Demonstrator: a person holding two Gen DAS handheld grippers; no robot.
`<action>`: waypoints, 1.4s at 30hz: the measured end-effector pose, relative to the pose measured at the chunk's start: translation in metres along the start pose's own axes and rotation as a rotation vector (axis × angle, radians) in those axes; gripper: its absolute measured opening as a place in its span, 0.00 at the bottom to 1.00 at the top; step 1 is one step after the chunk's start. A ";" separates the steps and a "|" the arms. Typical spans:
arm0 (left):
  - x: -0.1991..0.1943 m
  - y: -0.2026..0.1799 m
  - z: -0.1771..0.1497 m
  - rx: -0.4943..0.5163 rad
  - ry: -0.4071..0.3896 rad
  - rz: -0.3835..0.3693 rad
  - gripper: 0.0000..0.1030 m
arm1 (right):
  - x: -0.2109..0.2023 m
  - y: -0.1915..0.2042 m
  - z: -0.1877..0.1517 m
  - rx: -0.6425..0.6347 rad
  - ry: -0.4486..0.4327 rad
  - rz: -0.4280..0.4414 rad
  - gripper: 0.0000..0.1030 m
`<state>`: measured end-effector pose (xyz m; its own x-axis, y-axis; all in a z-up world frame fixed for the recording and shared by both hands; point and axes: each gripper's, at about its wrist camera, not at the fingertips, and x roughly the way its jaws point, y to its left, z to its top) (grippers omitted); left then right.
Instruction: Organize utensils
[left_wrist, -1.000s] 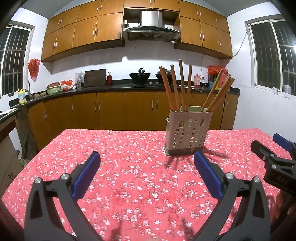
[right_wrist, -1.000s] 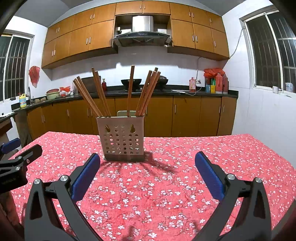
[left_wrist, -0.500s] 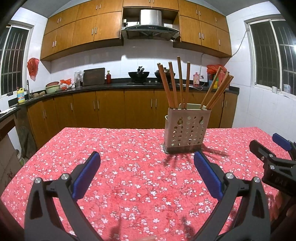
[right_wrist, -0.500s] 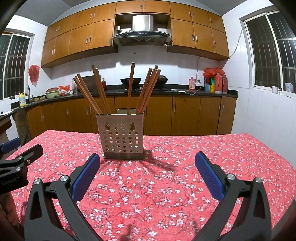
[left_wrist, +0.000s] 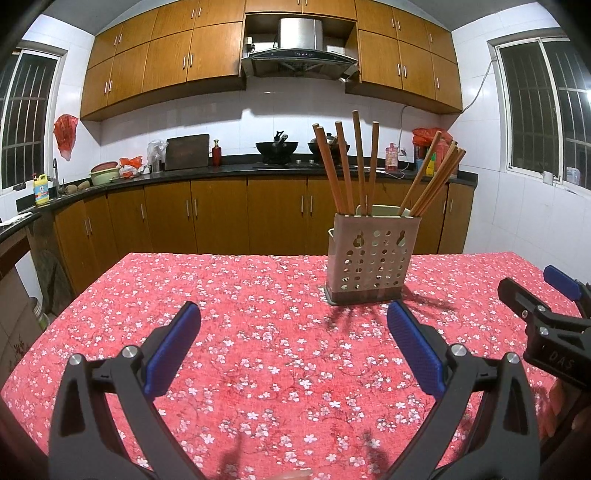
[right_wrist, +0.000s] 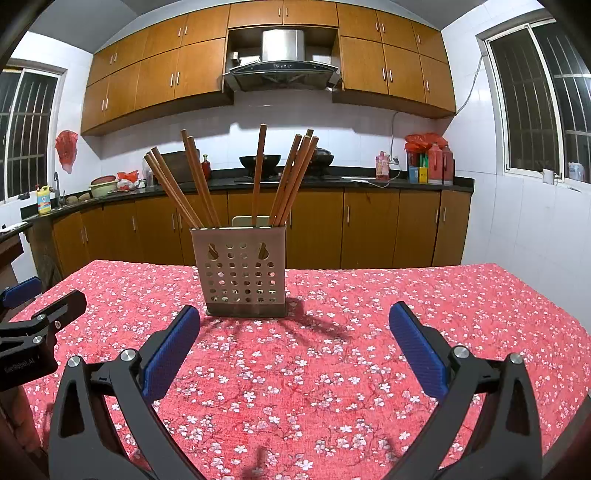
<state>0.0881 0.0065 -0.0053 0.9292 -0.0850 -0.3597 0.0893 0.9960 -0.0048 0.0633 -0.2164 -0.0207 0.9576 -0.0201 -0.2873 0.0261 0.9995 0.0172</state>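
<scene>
A perforated grey utensil holder (left_wrist: 372, 257) stands upright on the red floral tablecloth (left_wrist: 258, 332), with several brown wooden chopsticks (left_wrist: 347, 166) standing in it. It also shows in the right wrist view (right_wrist: 242, 271) with the chopsticks (right_wrist: 288, 177) fanned out. My left gripper (left_wrist: 293, 321) is open and empty, low over the cloth, short of the holder and to its left. My right gripper (right_wrist: 294, 325) is open and empty, just short of the holder. The right gripper shows at the left wrist view's right edge (left_wrist: 539, 299); the left gripper shows at the right wrist view's left edge (right_wrist: 40, 306).
The table's far edge (left_wrist: 295, 254) faces wooden kitchen cabinets (left_wrist: 221, 218). A dark counter (left_wrist: 184, 173) carries a wok, bottles and bowls. White tiled walls with windows (left_wrist: 546, 110) stand at both sides.
Both grippers have drawn back slightly and tilted up; the holder sits a little farther off and lower in both views. Both stay open and empty.
</scene>
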 end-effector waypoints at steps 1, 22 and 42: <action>0.000 0.000 0.000 0.000 0.000 0.000 0.96 | 0.000 0.000 0.000 0.001 0.001 0.000 0.98; 0.000 0.000 -0.001 -0.001 0.002 0.000 0.96 | 0.001 0.002 -0.002 0.011 0.007 -0.003 0.98; 0.000 -0.001 -0.001 -0.002 0.003 0.001 0.96 | 0.002 0.003 -0.002 0.013 0.008 -0.004 0.98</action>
<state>0.0876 0.0053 -0.0064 0.9282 -0.0837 -0.3626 0.0874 0.9961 -0.0062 0.0644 -0.2134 -0.0228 0.9552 -0.0233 -0.2951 0.0331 0.9991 0.0282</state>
